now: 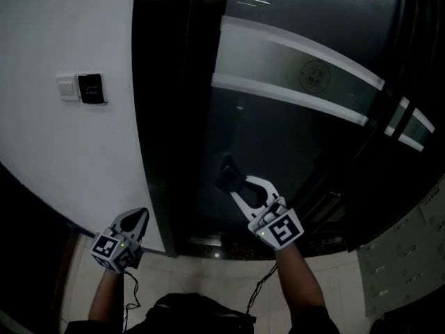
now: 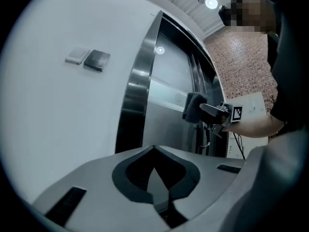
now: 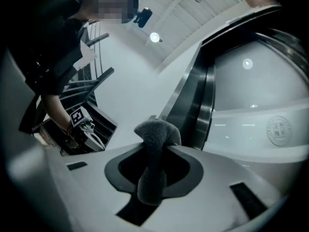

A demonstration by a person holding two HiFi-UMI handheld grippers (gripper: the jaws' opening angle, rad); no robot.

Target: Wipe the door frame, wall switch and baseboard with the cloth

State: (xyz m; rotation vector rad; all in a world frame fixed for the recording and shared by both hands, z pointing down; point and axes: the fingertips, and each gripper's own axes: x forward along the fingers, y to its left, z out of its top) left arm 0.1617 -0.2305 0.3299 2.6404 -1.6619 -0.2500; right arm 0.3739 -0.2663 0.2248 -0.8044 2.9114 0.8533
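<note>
Landmark: the tall dark metal door frame [image 1: 156, 117].

1. The right gripper [image 1: 240, 186] is on the glass-door side of the frame, raised in front of the dark glass door panel [image 1: 292, 138]. Its jaws are clamped on a dark grey fuzzy cloth [image 3: 153, 144], which bulges out past the jaw tips. The cloth is near the glass, below the pale frosted bands [image 1: 278, 92]. Contact with the glass cannot be confirmed.

2. The left gripper [image 1: 138, 220] is low down, at the foot of the frame on its wall side. Its jaws are closed tip to tip, with nothing between them.

3. The small white rectangular wall switch [image 1: 67, 87] is on the white painted wall [image 1: 62, 26], on the side of the frame away from the glass. A black square panel [image 1: 91, 88] is mounted just beside it, nearer the frame. Both are well apart from the cloth.

4. Pale floor tiles [image 1: 208, 270] run below the frame's base.
</note>
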